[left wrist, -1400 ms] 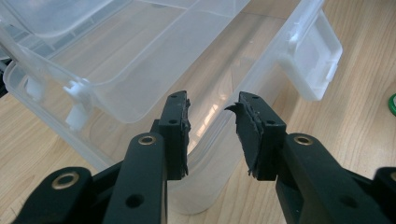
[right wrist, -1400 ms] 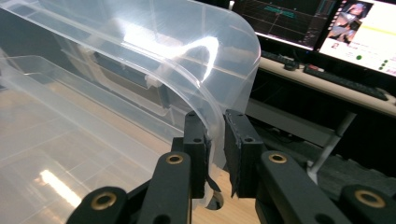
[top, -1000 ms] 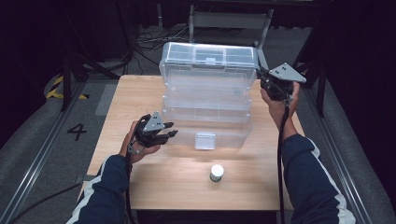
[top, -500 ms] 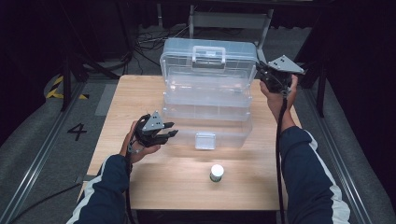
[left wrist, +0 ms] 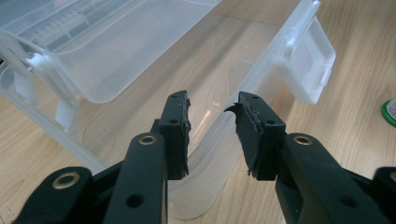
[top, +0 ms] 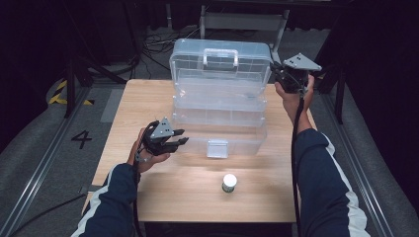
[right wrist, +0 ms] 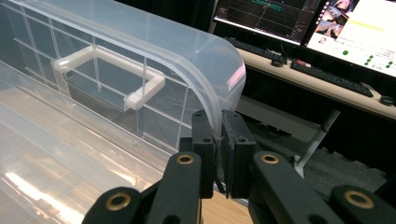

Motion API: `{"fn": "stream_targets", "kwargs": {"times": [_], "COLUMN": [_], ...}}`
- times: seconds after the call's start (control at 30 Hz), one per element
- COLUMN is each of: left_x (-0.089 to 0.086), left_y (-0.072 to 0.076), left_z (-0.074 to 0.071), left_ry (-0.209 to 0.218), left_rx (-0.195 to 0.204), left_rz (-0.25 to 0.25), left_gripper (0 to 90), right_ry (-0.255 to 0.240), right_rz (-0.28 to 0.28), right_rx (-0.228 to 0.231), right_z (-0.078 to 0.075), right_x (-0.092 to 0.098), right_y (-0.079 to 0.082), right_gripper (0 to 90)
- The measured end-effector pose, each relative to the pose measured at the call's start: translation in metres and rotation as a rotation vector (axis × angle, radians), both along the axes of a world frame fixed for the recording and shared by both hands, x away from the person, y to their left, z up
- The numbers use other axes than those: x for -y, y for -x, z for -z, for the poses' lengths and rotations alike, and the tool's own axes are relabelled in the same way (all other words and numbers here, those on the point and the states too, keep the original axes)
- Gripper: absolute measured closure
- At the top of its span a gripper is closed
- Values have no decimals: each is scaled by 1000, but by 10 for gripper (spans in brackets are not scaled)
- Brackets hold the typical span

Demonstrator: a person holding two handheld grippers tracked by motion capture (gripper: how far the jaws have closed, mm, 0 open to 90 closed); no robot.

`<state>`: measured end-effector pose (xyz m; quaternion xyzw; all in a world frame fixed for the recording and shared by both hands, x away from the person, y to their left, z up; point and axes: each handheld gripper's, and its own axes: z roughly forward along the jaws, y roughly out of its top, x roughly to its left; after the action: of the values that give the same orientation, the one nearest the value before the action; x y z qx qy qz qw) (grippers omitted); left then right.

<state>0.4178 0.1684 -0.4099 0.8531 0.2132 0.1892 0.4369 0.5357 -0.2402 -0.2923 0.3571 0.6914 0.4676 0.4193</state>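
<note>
A clear plastic toolbox point(top: 220, 123) stands mid-table with its white latch point(top: 217, 148) facing me. Its lid point(top: 220, 61) stands raised, handle side toward me. My right gripper point(top: 275, 74) is shut on the lid's right end; in the right gripper view the lid's curved edge point(right wrist: 219, 79) is pinched between the pads of that gripper point(right wrist: 218, 135). My left gripper point(top: 180, 137) sits at the base's front left corner. In the left gripper view its jaws point(left wrist: 211, 116) straddle the corner rim of the base point(left wrist: 219, 154) and press on it.
A small white-capped jar point(top: 229, 182) stands on the wooden table point(top: 148, 98) in front of the box; its green edge point(left wrist: 390, 112) shows at the right of the left gripper view. Monitors and a keyboard point(right wrist: 322, 74) sit behind the table.
The lid has swung further up and now faces me nearly upright, carried by my right gripper, which moved up and back. My left gripper has stayed at the base's corner.
</note>
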Motion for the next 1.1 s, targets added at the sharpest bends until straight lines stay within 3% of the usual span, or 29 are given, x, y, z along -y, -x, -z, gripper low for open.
{"fn": "stream_targets", "kwargs": {"times": [0.17,0.27,0.53,1.1], "left_x": [0,-1,-1,0], "left_y": [-1,-2,-2,-2], "left_z": [1,2,2,2], "left_ry": [10,22,25,34], "left_rx": [-2,-7,-10,-14], "left_rz": [6,12,10,2], "left_gripper": [654,652,650,648], "right_ry": [-2,-23,-21,-43], "right_rz": [-6,-14,-21,0], "right_rx": [-6,-25,-64,-125], "right_z": [-1,-2,-7,-8], "right_x": [0,3,3,-1], "right_y": [-7,-14,-28,-65], "right_gripper": [854,856,855,853]}}
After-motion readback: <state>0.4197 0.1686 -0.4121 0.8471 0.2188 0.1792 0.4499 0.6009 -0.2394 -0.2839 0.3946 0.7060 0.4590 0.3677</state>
